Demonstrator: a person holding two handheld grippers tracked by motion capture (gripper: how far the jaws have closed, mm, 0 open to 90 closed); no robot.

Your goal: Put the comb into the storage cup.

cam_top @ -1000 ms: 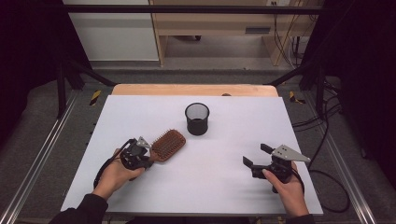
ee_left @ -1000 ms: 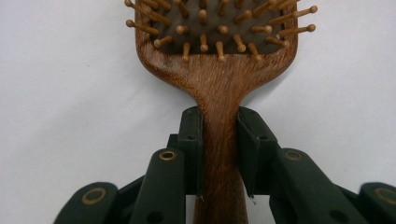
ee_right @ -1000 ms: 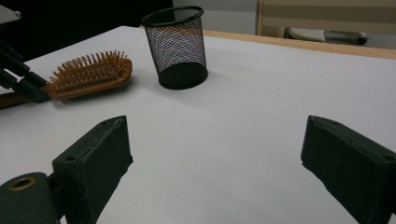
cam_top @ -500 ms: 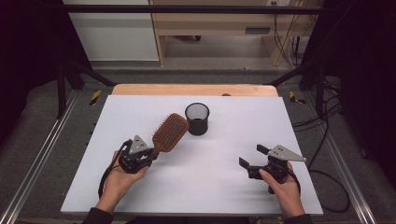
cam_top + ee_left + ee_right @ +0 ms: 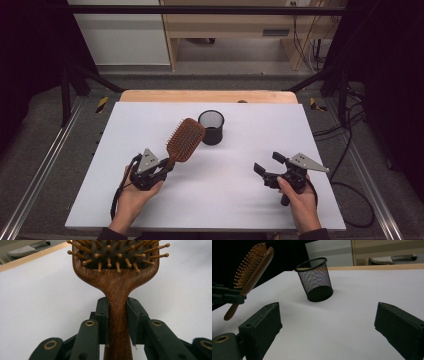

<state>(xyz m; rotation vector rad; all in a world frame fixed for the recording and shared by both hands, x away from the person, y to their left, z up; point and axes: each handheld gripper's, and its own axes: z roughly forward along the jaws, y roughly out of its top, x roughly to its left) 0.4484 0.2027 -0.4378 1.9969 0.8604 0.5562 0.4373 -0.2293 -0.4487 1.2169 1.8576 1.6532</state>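
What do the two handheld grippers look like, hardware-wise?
Both the left gripper and the right gripper are black two-jaw units with flat rectangular pads, brass-coloured rivets at the linkages, a grey three-cornered plate on top and a black cable trailing back. Dark sleeve cuffs show at the wrists.

Hairbrush point(image 5: 117, 287) is smooth, slightly glossy brown wood; the cup point(image 5: 211, 127) is black wire mesh; worktop point(image 5: 240, 200) is matt white.

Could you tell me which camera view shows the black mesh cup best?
The right gripper view: the mesh cup stands there close and whole, upright on the white table, its weave visible. The high view shows it smaller from above, beside the hairbrush head. The left gripper view looks along the brush.
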